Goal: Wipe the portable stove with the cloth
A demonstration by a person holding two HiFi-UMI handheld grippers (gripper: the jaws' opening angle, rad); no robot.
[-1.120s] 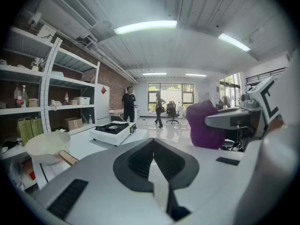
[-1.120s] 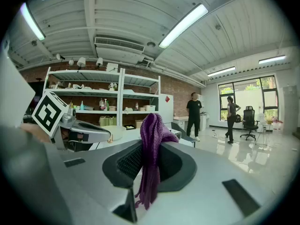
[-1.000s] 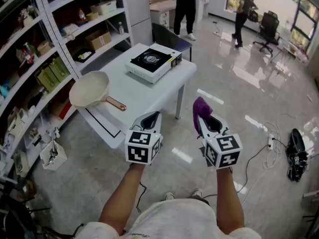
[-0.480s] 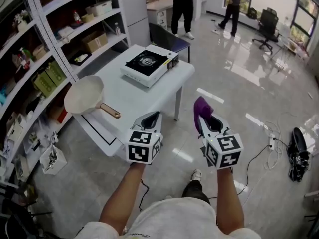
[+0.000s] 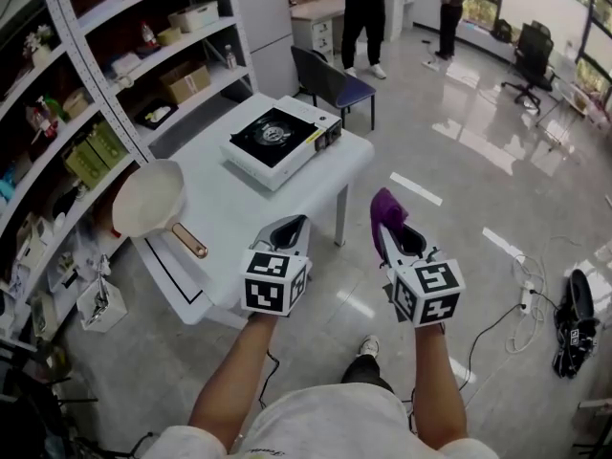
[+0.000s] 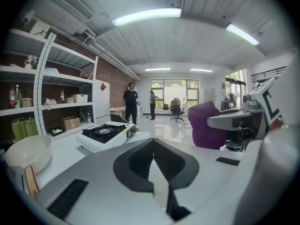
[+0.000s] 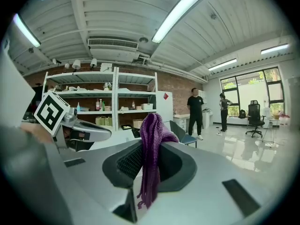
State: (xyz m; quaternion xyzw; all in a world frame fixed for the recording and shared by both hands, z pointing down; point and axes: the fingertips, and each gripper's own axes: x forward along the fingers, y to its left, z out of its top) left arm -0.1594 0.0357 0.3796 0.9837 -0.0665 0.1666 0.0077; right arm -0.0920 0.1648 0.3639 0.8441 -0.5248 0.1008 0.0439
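Short of the white table (image 5: pixel 251 204), over a glossy floor, I hold both grippers out in front of me, side by side and apart from each other. My right gripper (image 7: pixel 149 150) is clamped on the purple cloth (image 5: pixel 384 207), which stands up in a bunch above the jaws while a fringe of it hangs down between them. My left gripper (image 6: pixel 152 140) carries nothing, and its jaws are pressed together at the tips.

The portable stove (image 5: pixel 277 140), white with a black top and a round burner, sits on the far end of the table near its corner, well apart from both grippers and from the cloth. Nothing rests on the burner. From the left gripper view the stove shows just past the jaw tips and a little to their left, with the cloth and my right gripper off to the right.

A cream pan (image 5: pixel 148 201) lies on the left side of the table, its copper-coloured handle pointing toward the near edge. Open shelving (image 5: pixel 91 84) loaded with boxes and bottles runs along the table's left side. A blue chair (image 5: pixel 333 76) stands just beyond the stove. Two people, one in black (image 5: pixel 363 12) and another (image 5: pixel 451 10) nearer the windows, stand far back in the room, and a black office chair (image 5: pixel 532 57) is parked near the glass. Cables (image 5: pixel 521 299) trail across the floor to my right.
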